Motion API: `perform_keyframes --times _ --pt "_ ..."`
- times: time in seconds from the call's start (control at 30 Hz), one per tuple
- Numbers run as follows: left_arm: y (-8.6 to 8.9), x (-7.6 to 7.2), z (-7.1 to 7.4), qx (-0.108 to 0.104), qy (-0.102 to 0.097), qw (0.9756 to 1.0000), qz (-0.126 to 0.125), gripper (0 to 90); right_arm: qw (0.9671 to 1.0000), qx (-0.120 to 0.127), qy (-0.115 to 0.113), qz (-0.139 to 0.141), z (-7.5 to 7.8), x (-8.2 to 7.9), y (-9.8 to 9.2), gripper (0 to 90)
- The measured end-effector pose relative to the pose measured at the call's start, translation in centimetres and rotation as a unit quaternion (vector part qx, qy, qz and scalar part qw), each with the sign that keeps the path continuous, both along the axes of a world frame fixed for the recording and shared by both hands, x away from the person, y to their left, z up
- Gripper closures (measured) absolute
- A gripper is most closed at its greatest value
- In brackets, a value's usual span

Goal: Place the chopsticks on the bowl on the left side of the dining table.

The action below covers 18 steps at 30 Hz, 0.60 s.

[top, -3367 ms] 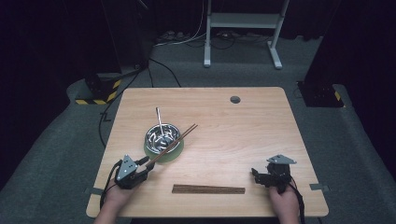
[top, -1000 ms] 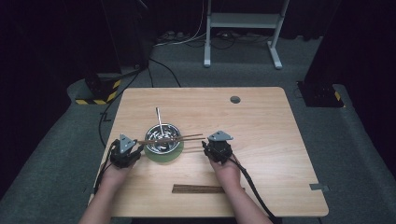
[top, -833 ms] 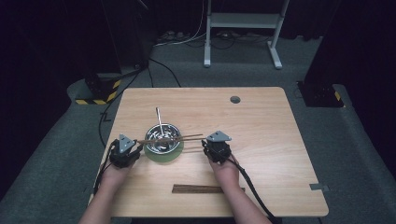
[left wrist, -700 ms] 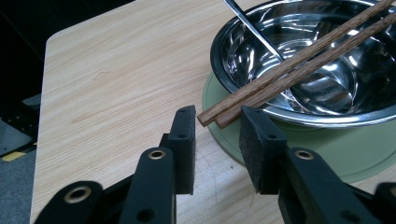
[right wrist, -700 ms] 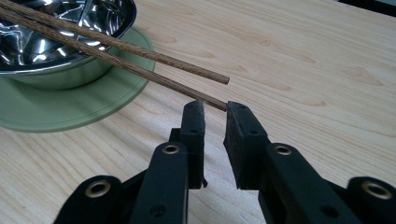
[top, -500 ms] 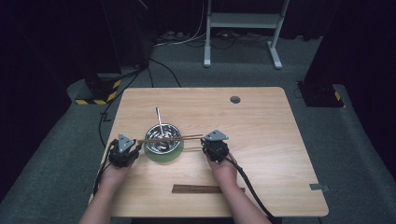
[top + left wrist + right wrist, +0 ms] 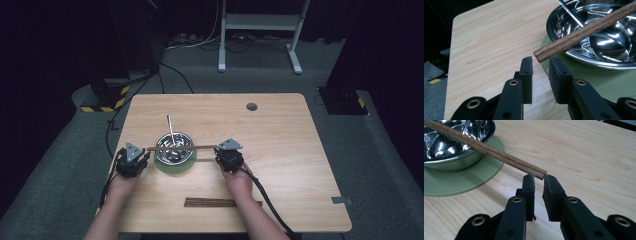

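Note:
A steel bowl (image 7: 189, 145) stands on a green plate (image 7: 175, 168) at the table's left middle, with a metal utensil (image 7: 170, 127) leaning in it. A brown wooden chopstick (image 7: 200, 147) lies level across the bowl's rim. My right gripper (image 7: 218, 150) is at its right end, and in the right gripper view the jaws (image 7: 537, 178) are closed on the chopstick (image 7: 486, 147) tip. My left gripper (image 7: 145, 155) sits left of the bowl. In the left gripper view it (image 7: 540, 62) stands open, the chopstick (image 7: 584, 30) end just above its tips, over the bowl (image 7: 609, 45).
More brown chopsticks (image 7: 222, 202) lie together near the table's front edge, between the two forearms. A round grommet hole (image 7: 251, 106) sits at the back right of the wooden table (image 7: 300, 165). Cables trail off the table's left side.
Over the last second the chopstick has slid left across the bowl until its end reached the left gripper. The right gripper has edged left with it. The left gripper has hardly moved.

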<state>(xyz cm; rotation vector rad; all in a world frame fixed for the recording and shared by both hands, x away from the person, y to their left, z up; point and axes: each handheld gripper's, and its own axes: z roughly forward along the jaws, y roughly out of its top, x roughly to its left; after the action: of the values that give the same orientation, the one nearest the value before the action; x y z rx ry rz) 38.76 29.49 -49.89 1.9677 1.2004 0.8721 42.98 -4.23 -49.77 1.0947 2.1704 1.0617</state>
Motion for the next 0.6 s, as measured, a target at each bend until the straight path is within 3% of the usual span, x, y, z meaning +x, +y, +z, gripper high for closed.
perform_keyframes --times 0.23,0.6 --pt "-0.13 0.00 0.01 0.001 -0.005 1.0000 -0.001 75.3 1.0000 0.002 0.000 0.002 0.01 -0.22 -0.19 84.6" --pt "0.25 0.24 -0.04 -0.003 -0.006 0.9999 0.008 76.0 1.0000 0.004 -0.005 0.002 -0.01 0.24 0.23 84.6"
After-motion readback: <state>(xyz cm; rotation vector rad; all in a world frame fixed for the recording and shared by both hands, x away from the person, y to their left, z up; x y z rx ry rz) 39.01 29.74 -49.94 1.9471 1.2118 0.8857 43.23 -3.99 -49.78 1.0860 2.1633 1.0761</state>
